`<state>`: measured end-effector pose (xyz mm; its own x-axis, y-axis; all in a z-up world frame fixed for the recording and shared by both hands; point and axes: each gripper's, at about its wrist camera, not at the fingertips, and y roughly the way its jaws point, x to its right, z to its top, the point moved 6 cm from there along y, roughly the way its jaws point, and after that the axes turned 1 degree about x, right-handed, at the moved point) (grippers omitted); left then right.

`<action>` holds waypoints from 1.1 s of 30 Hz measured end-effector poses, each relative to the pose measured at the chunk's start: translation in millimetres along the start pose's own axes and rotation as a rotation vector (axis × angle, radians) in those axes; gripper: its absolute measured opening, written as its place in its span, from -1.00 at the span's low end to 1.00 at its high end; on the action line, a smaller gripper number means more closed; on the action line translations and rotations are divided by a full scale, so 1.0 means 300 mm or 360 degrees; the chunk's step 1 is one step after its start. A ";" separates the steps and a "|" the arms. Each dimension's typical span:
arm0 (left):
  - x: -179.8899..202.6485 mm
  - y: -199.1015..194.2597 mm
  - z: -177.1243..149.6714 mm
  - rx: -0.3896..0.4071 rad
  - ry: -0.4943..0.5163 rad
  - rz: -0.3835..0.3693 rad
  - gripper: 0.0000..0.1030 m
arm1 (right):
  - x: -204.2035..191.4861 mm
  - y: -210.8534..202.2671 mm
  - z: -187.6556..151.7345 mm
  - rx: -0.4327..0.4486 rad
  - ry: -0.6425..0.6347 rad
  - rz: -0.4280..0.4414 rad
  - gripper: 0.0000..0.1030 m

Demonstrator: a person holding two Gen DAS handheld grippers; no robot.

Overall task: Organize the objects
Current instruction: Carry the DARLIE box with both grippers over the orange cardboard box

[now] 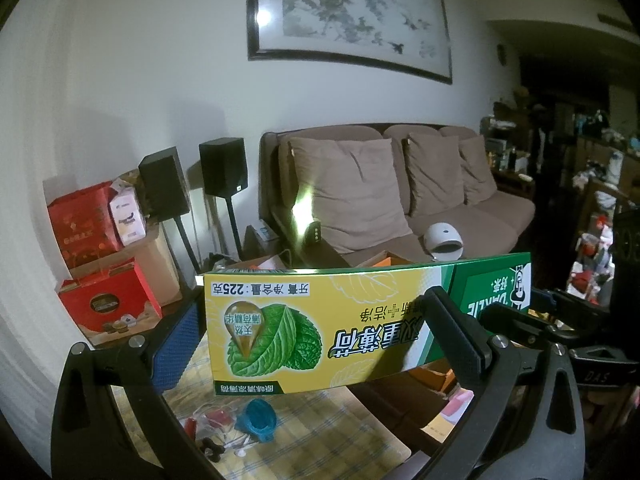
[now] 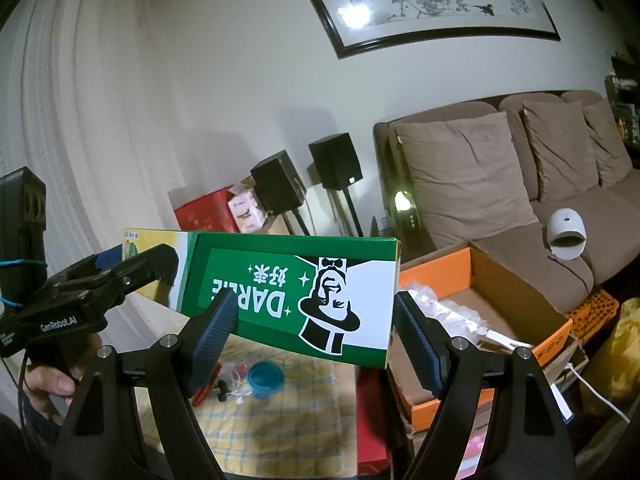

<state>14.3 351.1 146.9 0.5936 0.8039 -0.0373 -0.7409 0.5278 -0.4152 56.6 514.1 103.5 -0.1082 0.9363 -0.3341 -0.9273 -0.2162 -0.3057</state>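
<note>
A long green and yellow Darlie toothpaste box (image 1: 360, 320) is held in the air, upside down, above a small table with a yellow checked cloth (image 1: 320, 432). My left gripper (image 1: 316, 332) is shut on the box across its yellow half. In the right wrist view the box (image 2: 288, 296) shows its green end, and the left gripper (image 2: 136, 268) grips it at the left. My right gripper (image 2: 312, 344) is open, its blue pads on either side of the box's green end, not touching it.
On the cloth lie a blue cup-like thing (image 2: 266, 378), red bits and small black parts (image 2: 222, 390). An open orange cardboard box (image 2: 480, 320) stands right of the table. Behind are a brown sofa (image 2: 520, 200), speakers (image 2: 336, 160) and red boxes (image 1: 108, 308).
</note>
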 end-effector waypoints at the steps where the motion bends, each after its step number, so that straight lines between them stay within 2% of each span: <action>1: 0.002 0.000 0.002 0.0002 0.0002 -0.0001 1.00 | 0.000 -0.003 0.000 0.0002 0.0000 -0.0003 0.58; 18: 0.055 0.021 0.028 0.0009 0.0045 -0.0011 1.00 | 0.048 -0.003 0.012 0.0005 0.0044 -0.0007 0.58; 33: 0.083 0.066 0.043 -0.0018 0.0003 -0.0051 1.00 | 0.094 -0.025 0.023 0.0032 0.0071 -0.0068 0.58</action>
<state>10.4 385.2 149.5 0.6178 0.7859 -0.0257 -0.7179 0.5504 -0.4263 58.0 544.0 102.4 -0.0525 0.9312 -0.3608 -0.9377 -0.1702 -0.3028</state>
